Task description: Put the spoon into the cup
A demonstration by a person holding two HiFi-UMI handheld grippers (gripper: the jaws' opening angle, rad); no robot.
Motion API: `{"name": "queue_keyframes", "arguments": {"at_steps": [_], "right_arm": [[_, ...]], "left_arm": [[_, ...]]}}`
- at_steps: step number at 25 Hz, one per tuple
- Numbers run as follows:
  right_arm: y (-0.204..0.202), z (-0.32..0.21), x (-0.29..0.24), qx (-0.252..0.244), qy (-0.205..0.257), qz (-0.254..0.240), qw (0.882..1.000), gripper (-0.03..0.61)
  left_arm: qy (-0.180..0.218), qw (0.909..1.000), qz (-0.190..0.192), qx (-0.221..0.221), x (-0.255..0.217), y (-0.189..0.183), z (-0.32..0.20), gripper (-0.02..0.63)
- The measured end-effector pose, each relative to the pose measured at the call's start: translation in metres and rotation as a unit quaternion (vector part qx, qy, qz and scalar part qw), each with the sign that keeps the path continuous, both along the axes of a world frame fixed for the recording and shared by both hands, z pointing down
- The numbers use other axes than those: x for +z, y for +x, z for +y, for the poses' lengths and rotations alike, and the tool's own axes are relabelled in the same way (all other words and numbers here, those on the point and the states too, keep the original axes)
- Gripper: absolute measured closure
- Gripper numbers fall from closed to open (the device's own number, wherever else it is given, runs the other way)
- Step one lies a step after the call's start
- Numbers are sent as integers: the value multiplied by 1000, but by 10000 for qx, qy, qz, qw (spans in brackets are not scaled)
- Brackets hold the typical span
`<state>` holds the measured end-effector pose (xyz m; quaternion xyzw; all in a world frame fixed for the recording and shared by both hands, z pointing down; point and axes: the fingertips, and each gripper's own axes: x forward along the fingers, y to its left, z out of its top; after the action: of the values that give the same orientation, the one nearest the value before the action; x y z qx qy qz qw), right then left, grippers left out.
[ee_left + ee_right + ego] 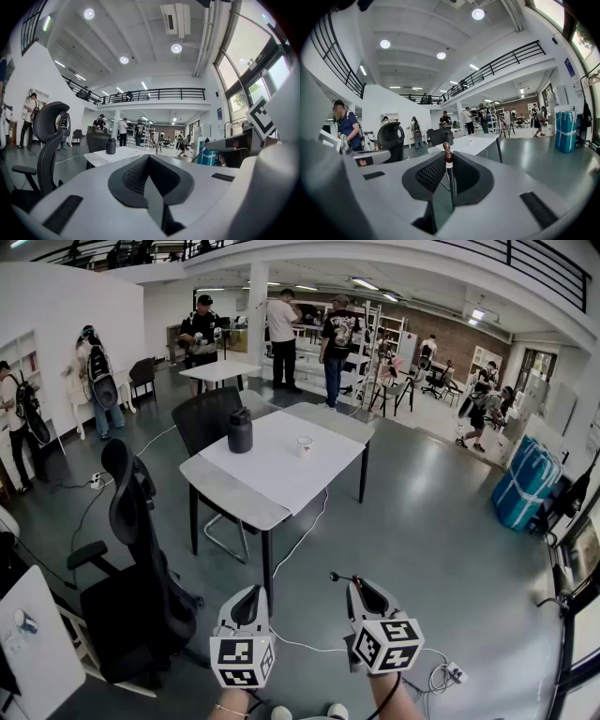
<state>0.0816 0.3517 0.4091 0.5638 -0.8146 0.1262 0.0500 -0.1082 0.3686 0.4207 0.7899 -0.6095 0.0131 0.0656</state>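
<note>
"Where's the spoon (pixel 448 158)?"

"Pinched in the right tool (pixel 361 589), its slim handle between the pads and the brown beaded end poking out ahead."

"And the cup (pixel 304 445)?"

"Upright on the bench (pixel 225 493), toward its far side, right of a dark canister (pixel 240 430), and well apart from both tools."

"The left tool (pixel 248 601)?"

"Pressed together, nothing in it."
</note>
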Motion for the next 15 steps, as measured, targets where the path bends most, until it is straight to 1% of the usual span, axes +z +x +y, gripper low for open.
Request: {"name": "queue_keyframes", "arguments": {"at_steps": [8, 13, 15], "right_arm": [[4, 8, -2, 17, 18, -4, 10000, 511], [6, 6, -1, 64, -28, -290, 9996, 511], [9, 7, 2, 99, -71, -282, 9995, 511]], "left_arm": [[-30, 9999, 45, 126, -1, 12, 3, 595], [-65, 9999, 68, 143, 1, 11, 1, 595], [-100, 9998, 98, 135, 4, 11, -1, 595]]}}
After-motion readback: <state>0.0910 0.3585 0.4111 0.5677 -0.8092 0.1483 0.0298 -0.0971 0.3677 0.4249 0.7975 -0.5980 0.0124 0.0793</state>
